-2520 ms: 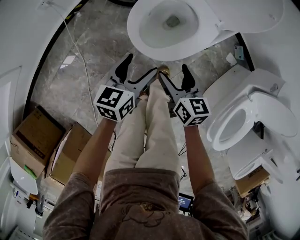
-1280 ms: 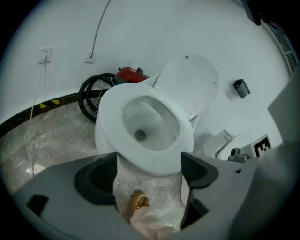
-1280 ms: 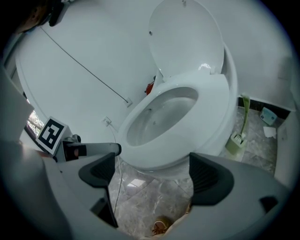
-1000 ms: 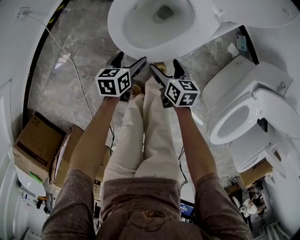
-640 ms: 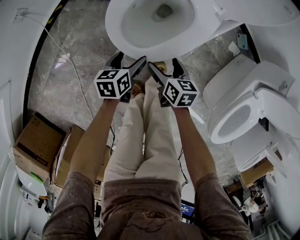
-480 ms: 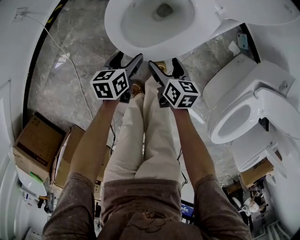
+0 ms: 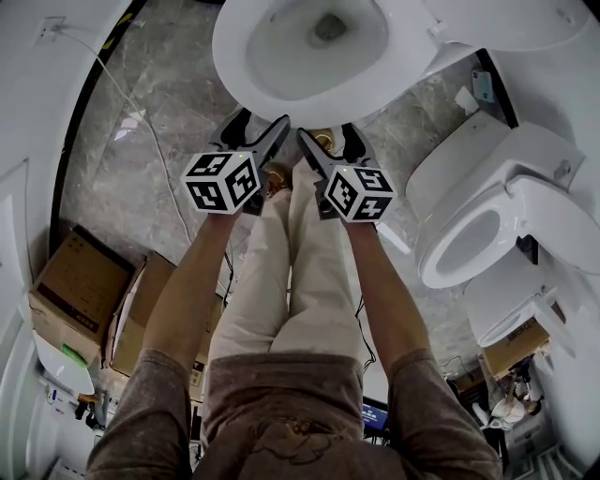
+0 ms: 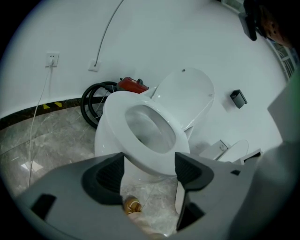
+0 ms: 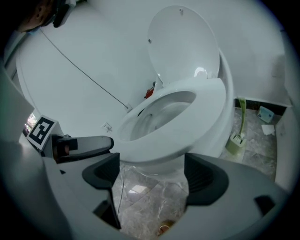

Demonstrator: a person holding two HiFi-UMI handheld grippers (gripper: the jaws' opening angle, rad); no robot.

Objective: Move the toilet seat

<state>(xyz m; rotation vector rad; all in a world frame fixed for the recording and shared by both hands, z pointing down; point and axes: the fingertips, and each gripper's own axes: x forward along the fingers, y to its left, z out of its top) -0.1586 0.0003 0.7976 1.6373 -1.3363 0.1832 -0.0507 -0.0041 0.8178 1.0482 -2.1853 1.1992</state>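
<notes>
The white toilet's seat [image 7: 232, 58] lies down on the bowl, and its lid [image 7: 506, 23] stands raised behind it. Both grippers hover side by side just in front of the bowl's front rim. My left gripper [image 7: 260, 128] has its jaws apart and closing with nothing pressed between the pads. In the left gripper view the seat [image 8: 117, 124] and lid [image 8: 185, 93] lie beyond the left gripper [image 8: 149, 171]. My right gripper [image 7: 328, 141] is also closing on nothing. In the right gripper view the seat's front [image 9: 201, 110] and lid [image 9: 185, 42] show past the right gripper [image 9: 152, 176].
Other white toilets [image 7: 478, 234] crowd the right side. Cardboard boxes [image 7: 70, 281] sit at the left and a cable [image 7: 150, 141] trails across the marble floor. A black hose coil [image 8: 93, 103] lies behind the toilet. A green brush holder [image 9: 238, 136] stands beside it.
Both grippers have come up from lower down to the bowl's front rim. In the last second they stay there, and the jaws have narrowed slightly.
</notes>
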